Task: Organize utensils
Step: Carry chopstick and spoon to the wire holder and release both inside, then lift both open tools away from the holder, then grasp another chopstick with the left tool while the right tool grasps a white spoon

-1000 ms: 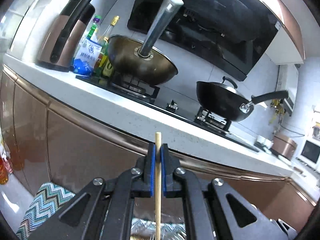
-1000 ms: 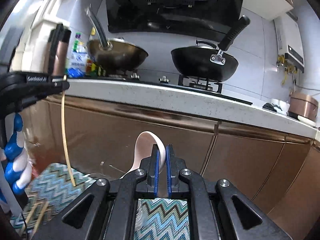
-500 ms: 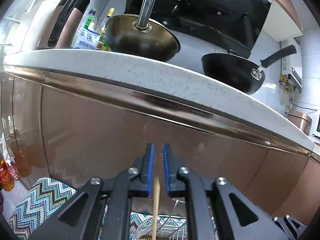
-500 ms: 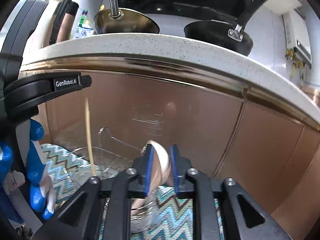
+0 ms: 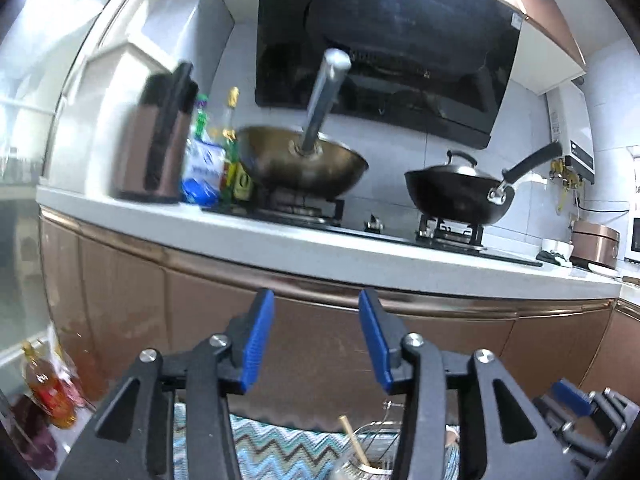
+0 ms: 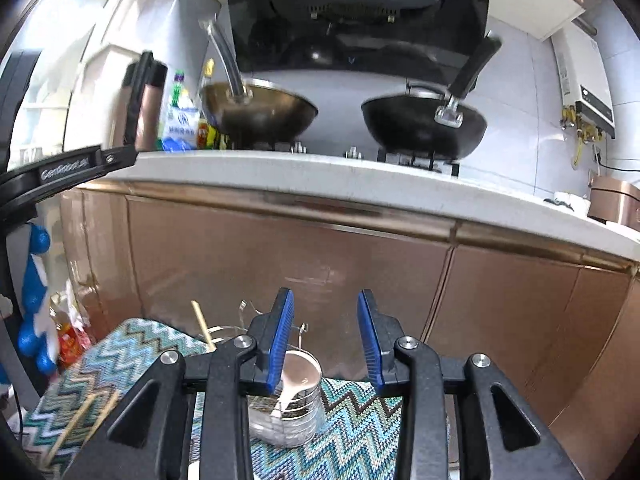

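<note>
Both grippers, left point(image 5: 316, 340) and right point(image 6: 325, 340), stand with jaws spread wide and empty. Beyond the right one, the spoon point(image 6: 294, 384) stands in a glass cup point(image 6: 292, 404) on the zigzag mat point(image 6: 352, 432); a chopstick point(image 6: 203, 326) leans in the adjacent glass. Release step looks complete. Next move calls for fetching the loose chopsticks point(image 6: 80, 424) at the mat's near-left edge.

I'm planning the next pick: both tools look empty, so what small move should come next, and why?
Probably lower the left tool toward the loose chopsticks on the zigzag mat. Both tools are open; the spoon and one chopstick already stand in glass jars.
</note>
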### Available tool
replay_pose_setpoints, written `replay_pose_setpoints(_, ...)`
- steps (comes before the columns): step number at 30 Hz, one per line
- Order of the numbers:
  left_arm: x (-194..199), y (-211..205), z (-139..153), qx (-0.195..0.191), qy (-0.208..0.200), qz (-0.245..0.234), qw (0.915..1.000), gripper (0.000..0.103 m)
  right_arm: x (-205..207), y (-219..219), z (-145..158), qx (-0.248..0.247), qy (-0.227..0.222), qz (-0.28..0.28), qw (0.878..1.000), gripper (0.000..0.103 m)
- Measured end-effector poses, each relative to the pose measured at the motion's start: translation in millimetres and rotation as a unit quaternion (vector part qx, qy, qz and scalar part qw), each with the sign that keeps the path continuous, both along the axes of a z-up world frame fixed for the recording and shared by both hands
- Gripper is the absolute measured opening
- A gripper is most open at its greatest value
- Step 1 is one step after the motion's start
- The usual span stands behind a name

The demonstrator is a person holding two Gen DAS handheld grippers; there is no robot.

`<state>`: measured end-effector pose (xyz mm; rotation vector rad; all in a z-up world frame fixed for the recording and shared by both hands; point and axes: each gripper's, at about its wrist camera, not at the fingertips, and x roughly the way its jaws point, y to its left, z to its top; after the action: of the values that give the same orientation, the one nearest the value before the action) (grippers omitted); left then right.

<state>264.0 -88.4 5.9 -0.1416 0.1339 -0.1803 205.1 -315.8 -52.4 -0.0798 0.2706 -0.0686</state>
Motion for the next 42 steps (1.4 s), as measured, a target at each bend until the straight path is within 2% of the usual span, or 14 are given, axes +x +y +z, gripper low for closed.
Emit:
replay_pose_setpoints(3,-22.7,19.6,18.1,0.011,0.013,-0.016,0.9997,0.043,-30.2,0.7,21.4,0.012,-0.017,0.002,1.000,0.033)
replay_pose_setpoints(6,-48.5,39.5,34.8,0.019,0.009,-0.018,0.9996,0.043,-64.3,5.7,41.8,0.016,-0.036,0.009,0.999,0.034)
replay_pose_setpoints(9,-76.9,61.6,45.2,0.023,0.008,-0.012,0.9996,0.043,-91.1,12.2,55.1,0.015,-0.048,0.016,0.999,0.039)
replay_pose_setpoints(12,-96.0,79.8,47.1,0.035,0.034,-0.012,0.9987,0.043,-119.1,20.1,63.8,0.017,-0.055,0.026,0.998,0.040)
replay_pose_setpoints(14,-106.7,94.0,44.8,0.041,0.063,-0.020,0.9970,0.043,-133.8,23.5,65.8,0.024,-0.055,0.037,0.998,0.040)
replay_pose_setpoints(18,-114.4,119.1,31.9,0.029,0.120,-0.031,0.9919,0.043,-149.5,27.1,60.2,0.038,-0.040,0.058,0.997,0.040)
replay_pose_setpoints(24,-104.6,137.6,-10.7,0.022,0.205,-0.060,0.9767,0.043,-145.0,16.4,30.0,0.062,0.013,0.076,0.995,0.039)
replay_pose_setpoints(27,-94.5,135.9,-41.0,0.022,0.250,-0.076,0.9650,0.043,-133.2,6.5,6.6,0.071,0.051,0.075,0.993,0.036)
replay_pose_setpoints(30,-77.3,127.7,-75.8,0.018,0.304,-0.096,0.9478,0.043,-117.8,-2.6,-20.7,0.084,0.093,0.077,0.989,0.036)
replay_pose_setpoints(34,-46.5,110.9,-126.4,0.020,0.387,-0.114,0.9149,0.042,-90.6,-10.2,-61.7,0.102,0.158,0.090,0.978,0.035)
replay_pose_setpoints(38,-14.4,98.1,-167.2,0.017,0.449,-0.120,0.8851,0.042,-60.9,-13.3,-104.8,0.123,0.219,0.114,0.961,0.032)
replay_pose_setpoints(42,9.5,74.8,-188.4,0.017,0.479,-0.145,0.8654,0.042,-32.6,-20.3,-138.0,0.146,0.259,0.126,0.947,0.028)
